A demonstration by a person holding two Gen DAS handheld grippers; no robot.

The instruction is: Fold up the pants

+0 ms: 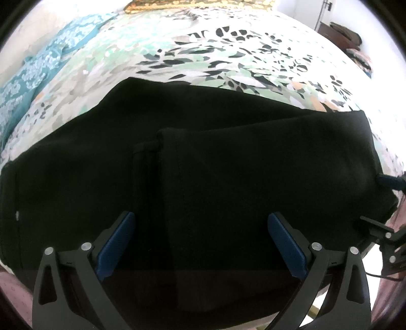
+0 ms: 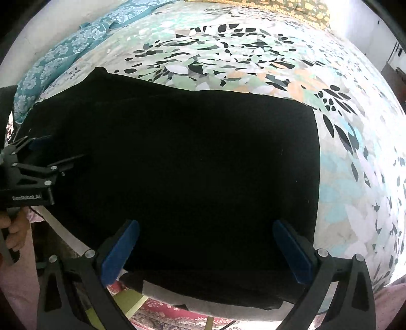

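Black pants (image 1: 203, 162) lie folded on a bed with a leaf-patterned sheet (image 1: 228, 50). In the left wrist view a folded layer with a hem edge lies on top of the lower layer. My left gripper (image 1: 201, 223) is open, hovering over the near edge of the pants, blue pads (image 1: 116, 243) wide apart and empty. My right gripper (image 2: 205, 231) is open too, over the near right part of the pants (image 2: 190, 157), holding nothing. The left gripper also shows in the right wrist view (image 2: 58, 149) at the left edge of the pants. The right gripper shows at the right edge of the left wrist view (image 1: 380, 198).
A teal floral cloth (image 2: 58, 55) lies at the far left of the bed. A yellow-patterned pillow (image 1: 198, 5) sits at the head. The bed's near edge and a red patterned rug (image 2: 165, 312) show below. A dark cabinet (image 1: 340, 33) stands far right.
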